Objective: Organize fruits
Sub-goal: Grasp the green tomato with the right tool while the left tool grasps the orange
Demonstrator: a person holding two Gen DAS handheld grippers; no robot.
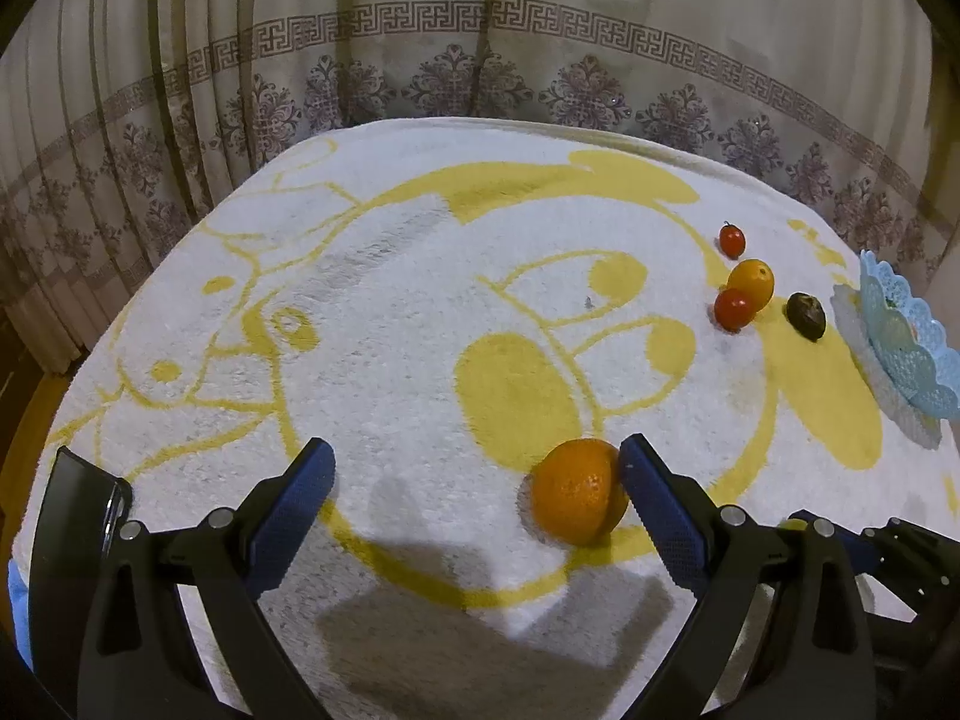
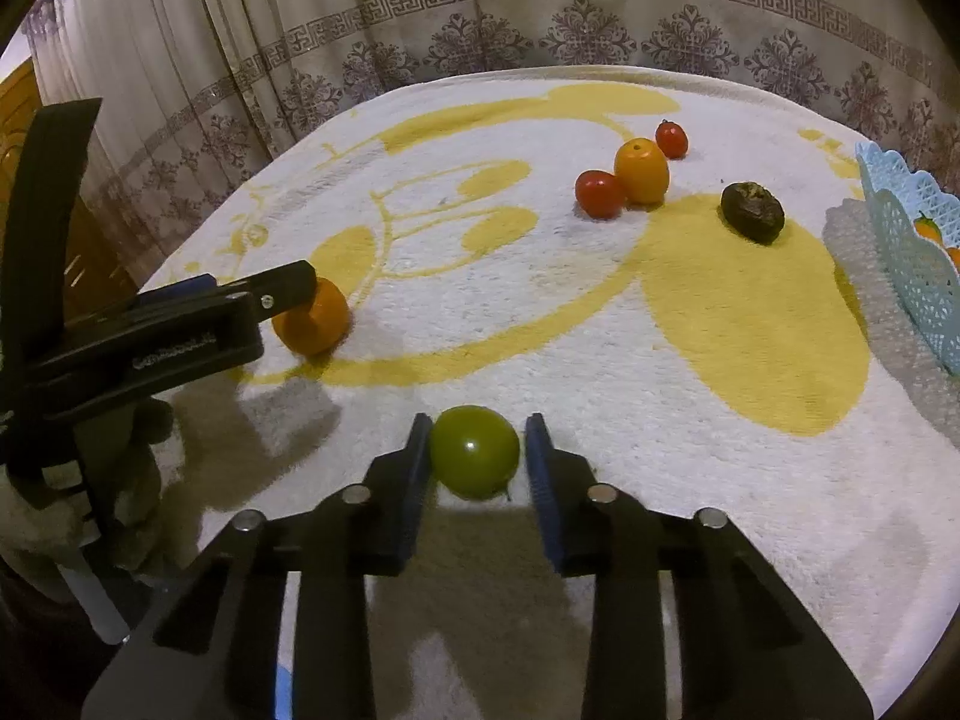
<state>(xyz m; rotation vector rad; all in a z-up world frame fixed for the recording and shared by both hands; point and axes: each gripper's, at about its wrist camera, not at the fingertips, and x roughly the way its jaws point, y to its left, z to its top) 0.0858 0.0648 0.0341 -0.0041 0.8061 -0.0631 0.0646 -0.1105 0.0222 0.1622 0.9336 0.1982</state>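
Between the blue pads of the right gripper [image 2: 478, 450], in the right wrist view, sits a green fruit [image 2: 474, 451] on the towel [image 2: 600, 360]; the jaws have drawn in almost fully, both pads against its sides, so it looks gripped though not lifted. Far right stands the blue lattice basket [image 2: 912, 252], orange fruit showing inside; the carry would likely run that way, past the dark fruit [image 2: 752, 211]. Left of it, the left gripper [image 2: 300, 294] noses against a mandarin [image 2: 313, 318]. Over on the left wrist view, the left gripper [image 1: 474, 474] stands wide, holding nothing: the mandarin [image 1: 577, 491] lies off-centre, touching the right pad [image 1: 654, 498], well clear of the other. Judged: shift right before closing. Two cherry tomatoes [image 1: 733, 307] and a kumquat [image 1: 751, 281] wait near the basket [image 1: 900, 336].
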